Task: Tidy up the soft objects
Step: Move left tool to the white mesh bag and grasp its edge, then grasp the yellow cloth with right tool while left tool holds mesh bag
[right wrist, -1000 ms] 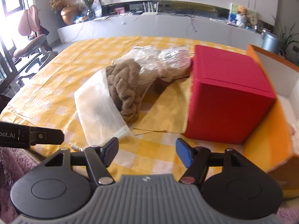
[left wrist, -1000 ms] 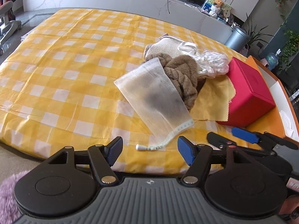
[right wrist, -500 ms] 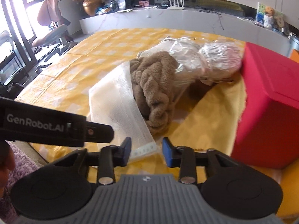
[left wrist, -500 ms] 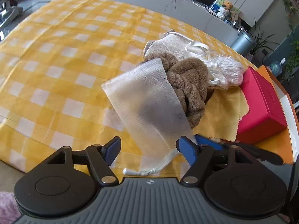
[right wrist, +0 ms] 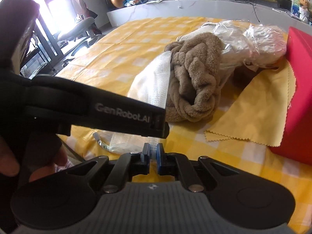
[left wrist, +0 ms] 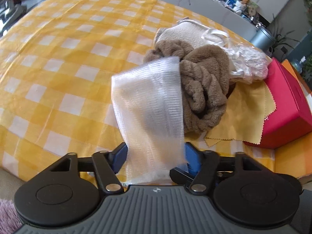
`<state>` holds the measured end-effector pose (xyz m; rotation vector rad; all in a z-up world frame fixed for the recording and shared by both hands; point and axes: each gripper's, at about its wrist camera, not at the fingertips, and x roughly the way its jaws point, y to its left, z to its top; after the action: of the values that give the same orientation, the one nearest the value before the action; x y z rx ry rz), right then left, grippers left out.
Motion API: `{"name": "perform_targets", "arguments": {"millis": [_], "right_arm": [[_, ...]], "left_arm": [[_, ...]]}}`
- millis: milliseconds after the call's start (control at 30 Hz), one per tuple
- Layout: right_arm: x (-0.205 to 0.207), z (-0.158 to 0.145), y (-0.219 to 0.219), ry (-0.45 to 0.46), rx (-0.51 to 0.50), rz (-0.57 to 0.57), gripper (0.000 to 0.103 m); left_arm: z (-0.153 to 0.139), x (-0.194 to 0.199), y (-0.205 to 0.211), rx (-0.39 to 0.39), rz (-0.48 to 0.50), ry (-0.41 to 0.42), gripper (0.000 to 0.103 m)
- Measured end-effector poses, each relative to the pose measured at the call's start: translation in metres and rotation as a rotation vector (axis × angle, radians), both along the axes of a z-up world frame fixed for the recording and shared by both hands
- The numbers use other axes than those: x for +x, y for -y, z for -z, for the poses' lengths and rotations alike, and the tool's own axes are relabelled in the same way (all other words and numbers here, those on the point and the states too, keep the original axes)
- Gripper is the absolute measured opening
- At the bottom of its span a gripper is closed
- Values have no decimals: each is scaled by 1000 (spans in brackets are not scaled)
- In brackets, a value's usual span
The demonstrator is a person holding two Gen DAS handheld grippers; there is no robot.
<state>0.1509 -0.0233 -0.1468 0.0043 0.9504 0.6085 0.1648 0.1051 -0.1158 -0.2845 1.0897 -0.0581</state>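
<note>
Your right gripper (right wrist: 152,152) is clamped on the near edge of the mesh bag (left wrist: 150,105), which leans on the brown towel (left wrist: 202,83). Your left gripper (left wrist: 155,156) is closing, its 2 fingers (left wrist: 119,156) flanking the bag without pressing it.

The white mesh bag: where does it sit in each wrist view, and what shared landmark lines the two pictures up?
Left wrist: the white mesh bag fills the centre, running down between the left gripper's closing jaws.
Right wrist: it lies left of centre, partly hidden by the other gripper's body; its near edge is pinched in the right gripper.
Shared landmark: the brown plush towel, directly right of the bag.
</note>
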Motion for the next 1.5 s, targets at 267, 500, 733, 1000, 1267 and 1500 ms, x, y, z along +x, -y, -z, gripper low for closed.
{"name": "perform_targets", "arguments": {"millis": [267, 500, 733, 1000, 1267, 1500], "right_arm": [[-1, -4, 11, 2, -14, 14, 19], [-6, -11, 33, 131, -133, 125, 40], [2, -3, 30, 250, -138, 225, 56], [19, 12, 39, 150, -136, 300, 57], [18, 10, 33, 185, -213, 247, 5], [9, 0, 36, 158, -157, 244, 0]], "left_arm": [[1, -4, 5, 55, 30, 19, 10], [-5, -11, 4, 57, 29, 61, 5], [-3, -9, 3, 47, 27, 55, 5], [1, -7, 3, 43, 30, 45, 5], [1, -7, 4, 45, 30, 45, 6], [-1, -9, 6, 51, 41, 57, 6]]}}
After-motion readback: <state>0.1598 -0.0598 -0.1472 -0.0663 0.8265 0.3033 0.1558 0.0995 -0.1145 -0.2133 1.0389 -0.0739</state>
